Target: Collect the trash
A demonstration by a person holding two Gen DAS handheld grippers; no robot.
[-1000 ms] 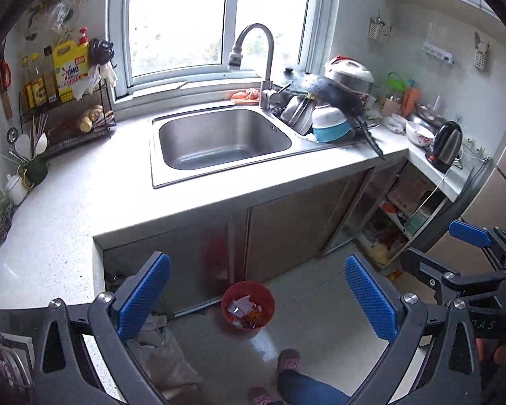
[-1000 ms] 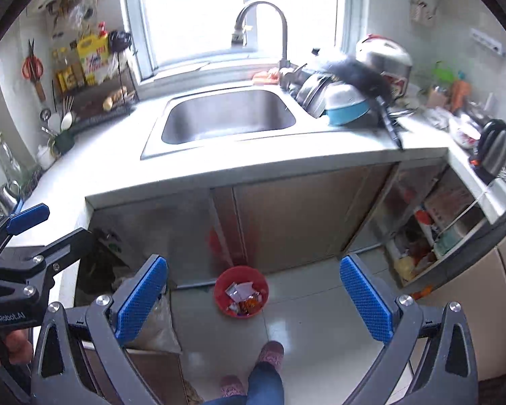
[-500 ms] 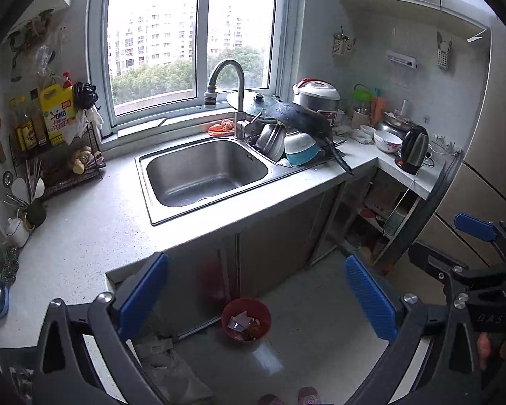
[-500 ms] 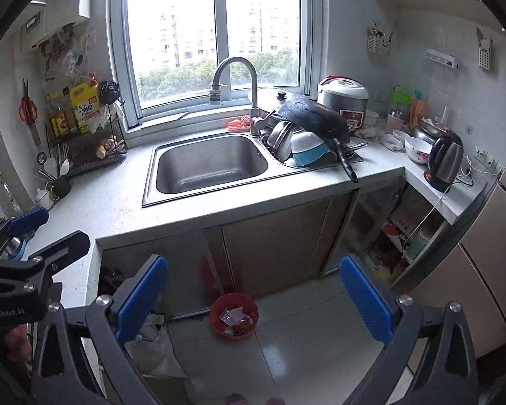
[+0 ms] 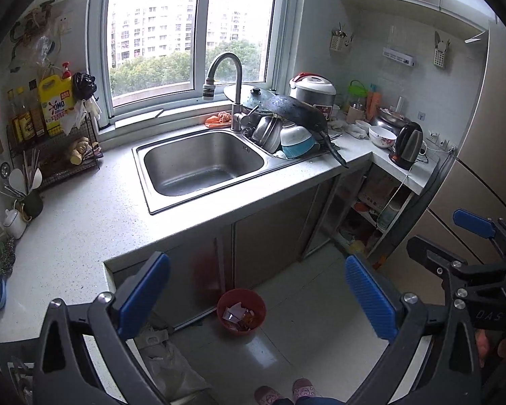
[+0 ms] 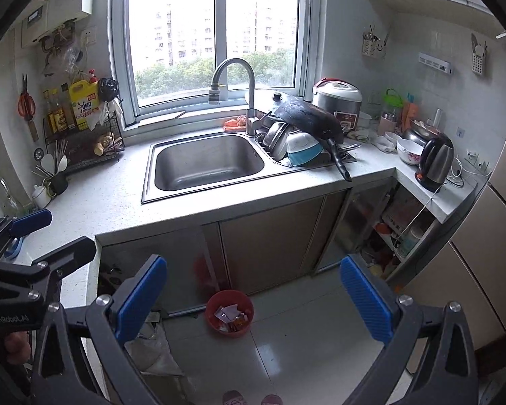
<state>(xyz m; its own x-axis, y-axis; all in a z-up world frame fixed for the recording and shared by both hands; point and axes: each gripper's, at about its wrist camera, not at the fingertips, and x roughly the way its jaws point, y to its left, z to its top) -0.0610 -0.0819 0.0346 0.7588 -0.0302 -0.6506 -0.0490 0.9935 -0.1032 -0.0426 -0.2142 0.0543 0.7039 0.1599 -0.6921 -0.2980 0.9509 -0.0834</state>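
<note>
Fingers: both the left gripper (image 5: pixel 256 300) and right gripper (image 6: pixel 253 297) held spread wide, empty, ready to grab.
Trash: wrappers in red bin (image 5: pixel 241 314) on floor below, by the cabinet (image 5: pixel 273 236).
Sink (image 5: pixel 202 165): empty, well above.

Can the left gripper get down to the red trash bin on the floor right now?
Probably yes. The left gripper is open and empty, and the red trash bin stands on bare floor before the sink cabinet, nothing over it. It sits well below, so a long reach down is needed.
</note>
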